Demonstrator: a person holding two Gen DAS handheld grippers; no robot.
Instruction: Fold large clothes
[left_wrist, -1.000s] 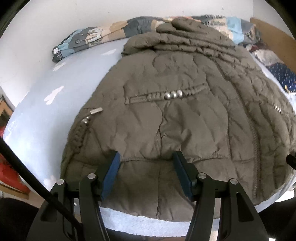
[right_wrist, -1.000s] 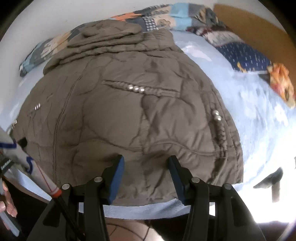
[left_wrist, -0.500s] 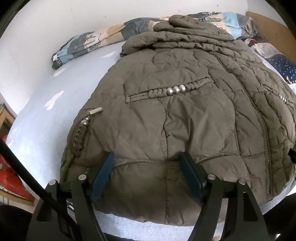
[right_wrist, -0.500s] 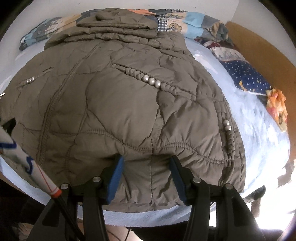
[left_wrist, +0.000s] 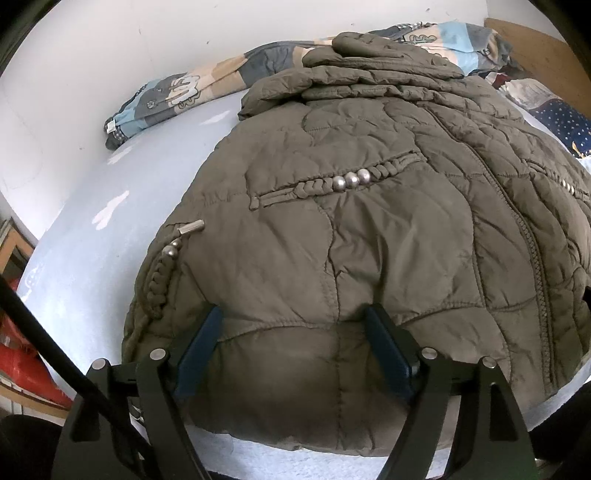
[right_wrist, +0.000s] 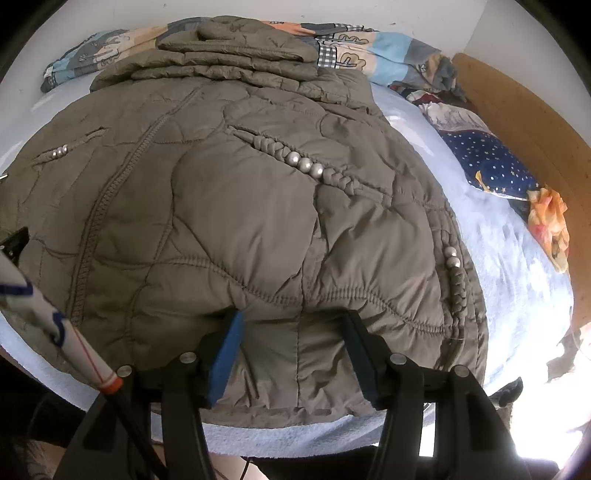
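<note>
An olive quilted puffer jacket (left_wrist: 369, 229) lies front up on a light blue bed, zipped, with its sleeves folded across the top. It also fills the right wrist view (right_wrist: 240, 206). My left gripper (left_wrist: 293, 317) is open, its blue-padded fingers (left_wrist: 199, 347) straddling the jacket's bottom hem on the left side. My right gripper (right_wrist: 293, 321) is open, its fingers (right_wrist: 227, 350) straddling the hem on the right side. Neither gripper pinches the fabric.
The bed sheet (left_wrist: 81, 236) ends at a near edge (right_wrist: 295, 439) just under the hem. A patterned blanket (left_wrist: 177, 96) lies along the white wall. Star-print cloth (right_wrist: 491, 166) and an orange item (right_wrist: 550, 221) sit by the wooden headboard (right_wrist: 524, 122).
Both grippers have moved forward and lower onto the jacket's hem, so the jacket looms larger. The jaws stay open. The jacket itself has not moved.
</note>
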